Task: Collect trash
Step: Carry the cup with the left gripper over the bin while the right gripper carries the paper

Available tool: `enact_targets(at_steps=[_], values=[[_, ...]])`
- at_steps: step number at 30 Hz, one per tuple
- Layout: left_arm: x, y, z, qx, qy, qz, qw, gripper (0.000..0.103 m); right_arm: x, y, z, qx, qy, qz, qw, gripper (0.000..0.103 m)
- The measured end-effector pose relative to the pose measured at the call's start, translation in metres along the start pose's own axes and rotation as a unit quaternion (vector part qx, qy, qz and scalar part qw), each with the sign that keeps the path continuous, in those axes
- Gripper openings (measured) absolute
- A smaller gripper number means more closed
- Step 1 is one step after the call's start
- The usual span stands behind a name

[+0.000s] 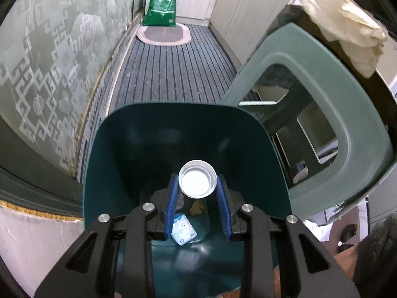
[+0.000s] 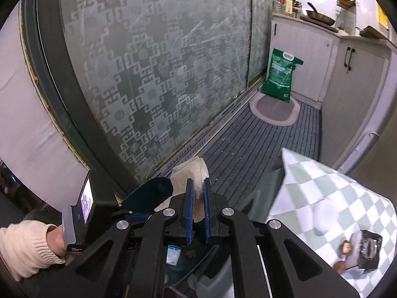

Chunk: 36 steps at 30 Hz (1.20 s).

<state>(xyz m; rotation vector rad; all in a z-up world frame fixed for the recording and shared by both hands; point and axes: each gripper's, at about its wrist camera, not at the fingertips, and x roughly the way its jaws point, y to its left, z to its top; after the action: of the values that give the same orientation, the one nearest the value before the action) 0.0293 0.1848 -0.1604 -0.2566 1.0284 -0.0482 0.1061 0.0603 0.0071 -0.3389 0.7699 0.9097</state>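
My left gripper (image 1: 197, 182) is shut on a clear plastic bottle with a white cap (image 1: 197, 181), held over the open dark teal trash bin (image 1: 119, 154). A blue-white wrapper (image 1: 183, 228) and a yellowish scrap (image 1: 197, 207) lie at the bin's bottom. The bin's grey-green lid (image 1: 330, 79) is swung up at the right. My right gripper (image 2: 197, 186) is shut on a crumpled cream tissue (image 2: 191, 173), above the bin (image 2: 151, 193). The tissue also shows at the left wrist view's top right (image 1: 342, 19).
A frosted patterned glass door (image 2: 153, 74) runs along the left. A striped grey mat (image 1: 173, 69) covers the floor, with a green bag (image 1: 162, 5) at its far end. White cabinets (image 2: 354, 87) stand at the right. A checkered cloth (image 2: 322, 198) lies at lower right.
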Motion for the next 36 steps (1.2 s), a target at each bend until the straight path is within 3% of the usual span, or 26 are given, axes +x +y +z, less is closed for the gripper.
enact_targets(at_steps=[12,19,24,28,36], values=[[0.023,0.007,-0.027,0.029,0.072,-0.004,0.9970,0.034,0.029,0.012,0.001,0.006,0.036,-0.001,0.999,0.007],[0.026,0.011,-0.034,0.036,0.085,0.000,0.9957,0.037,0.060,0.026,-0.011,0.005,0.077,0.003,0.997,0.007],[0.009,0.018,-0.026,0.030,0.047,0.004,0.9984,0.035,0.076,0.032,-0.021,0.001,0.097,0.001,0.995,0.007],[-0.016,0.025,-0.013,0.018,-0.010,0.007,0.9998,0.031,0.087,0.035,-0.030,0.000,0.112,-0.003,0.994,0.007],[-0.057,0.032,0.003,-0.007,-0.088,0.008,0.9960,0.023,0.118,0.051,-0.057,-0.007,0.149,0.001,0.989,0.007]])
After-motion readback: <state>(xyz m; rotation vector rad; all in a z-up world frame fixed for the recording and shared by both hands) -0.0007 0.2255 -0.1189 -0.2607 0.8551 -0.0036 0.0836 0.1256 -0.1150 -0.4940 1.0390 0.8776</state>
